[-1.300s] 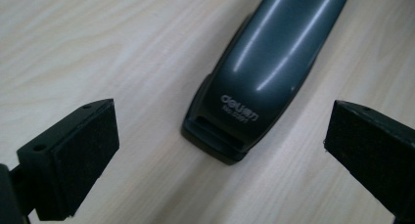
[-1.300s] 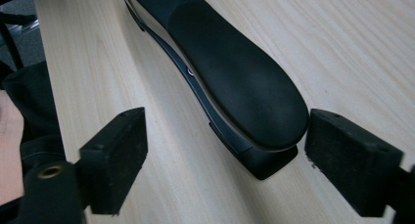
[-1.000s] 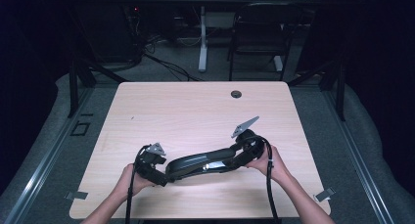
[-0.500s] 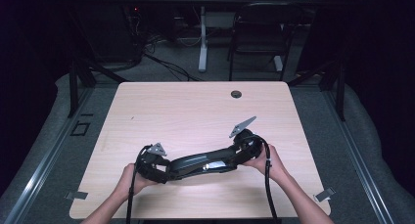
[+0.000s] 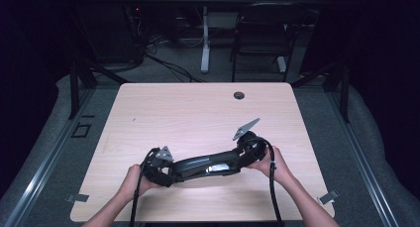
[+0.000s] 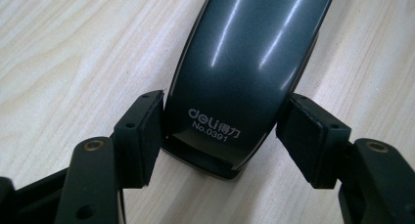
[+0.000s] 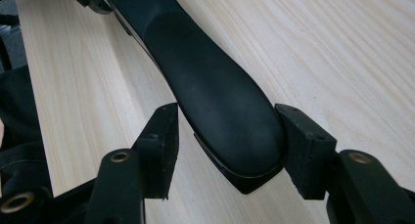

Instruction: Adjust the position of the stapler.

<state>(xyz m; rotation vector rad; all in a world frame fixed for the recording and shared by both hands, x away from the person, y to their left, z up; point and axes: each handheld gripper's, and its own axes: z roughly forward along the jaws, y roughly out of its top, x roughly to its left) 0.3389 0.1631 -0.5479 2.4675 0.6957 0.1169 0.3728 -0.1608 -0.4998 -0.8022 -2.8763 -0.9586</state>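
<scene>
We hold a long dark stapler (image 5: 205,165) by its two ends near the front edge of the wooden table (image 5: 198,113). Our left gripper (image 6: 222,136) has just been closing on the glossy grey end printed "deli No.0391": both pads (image 6: 139,136) press its sides. Our right gripper (image 7: 225,145) has also been closing, and its pads (image 7: 306,145) clamp the matte black rounded end. In the high view the stapler lies level between our left hand (image 5: 133,180) and right hand (image 5: 275,162). Farther off, a small round grommet (image 5: 239,95) sits near the table's back edge.
</scene>
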